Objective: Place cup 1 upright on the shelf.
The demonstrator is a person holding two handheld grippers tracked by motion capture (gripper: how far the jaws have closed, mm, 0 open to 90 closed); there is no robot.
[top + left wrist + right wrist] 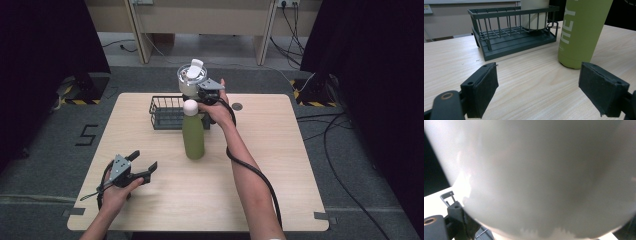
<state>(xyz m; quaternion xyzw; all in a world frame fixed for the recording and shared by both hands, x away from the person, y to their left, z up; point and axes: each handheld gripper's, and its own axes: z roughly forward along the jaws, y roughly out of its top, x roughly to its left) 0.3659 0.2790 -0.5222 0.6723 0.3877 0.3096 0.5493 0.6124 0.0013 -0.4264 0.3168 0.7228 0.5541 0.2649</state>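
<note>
A white cup (190, 82) with a flip lid is at the right end of a dark wire basket (162, 114). My right gripper (201, 94) is shut on its side. In the right gripper view the cup wall (536, 170) bulges between the jaws of the gripper (541, 225). The left gripper view shows the cup (534, 15) low inside the basket (511, 45). A green bottle (193, 137) with a white cap stands upright just in front of the basket. My left gripper (144, 160) rests open near the table's front left, and in its own view the gripper (539, 75) points toward the bottle (581, 32).
The light wooden table (280, 165) has bare room to the right and in front of the bottle. A small dark disc (237, 106) lies near the far edge. Black curtains flank the table, and cables run on the floor at the right.
</note>
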